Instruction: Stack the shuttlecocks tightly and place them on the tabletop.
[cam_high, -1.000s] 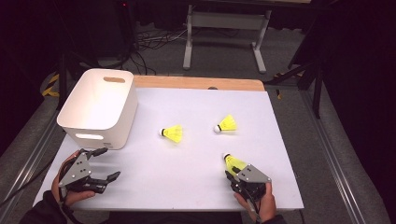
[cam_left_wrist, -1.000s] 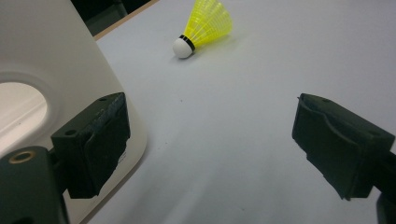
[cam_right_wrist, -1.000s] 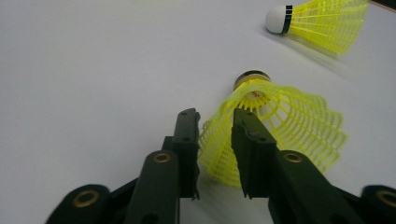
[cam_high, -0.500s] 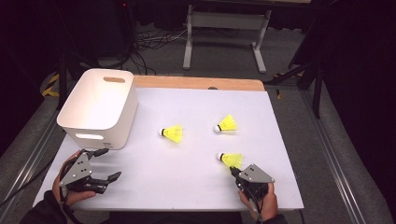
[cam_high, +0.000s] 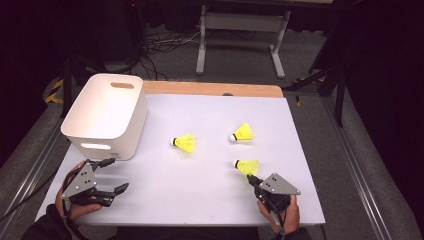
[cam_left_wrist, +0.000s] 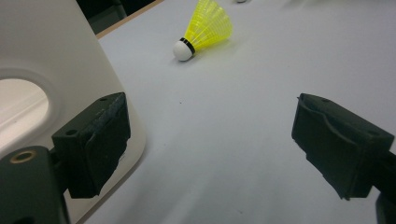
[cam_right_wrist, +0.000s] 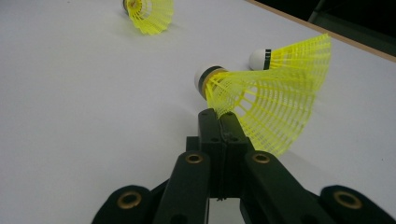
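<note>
Three yellow shuttlecocks show in the high view. At lower left, the left gripper (cam_high: 111, 176) rests with jaws wide apart and nothing between them, just below the white bin (cam_high: 102, 117). Mid-frame lies one shuttlecock (cam_high: 185, 142), another (cam_high: 242, 133) to its right. At lower right, the right gripper (cam_high: 251, 180) has its jaws pinched shut on the skirt of the third shuttlecock (cam_high: 247, 166).
</note>
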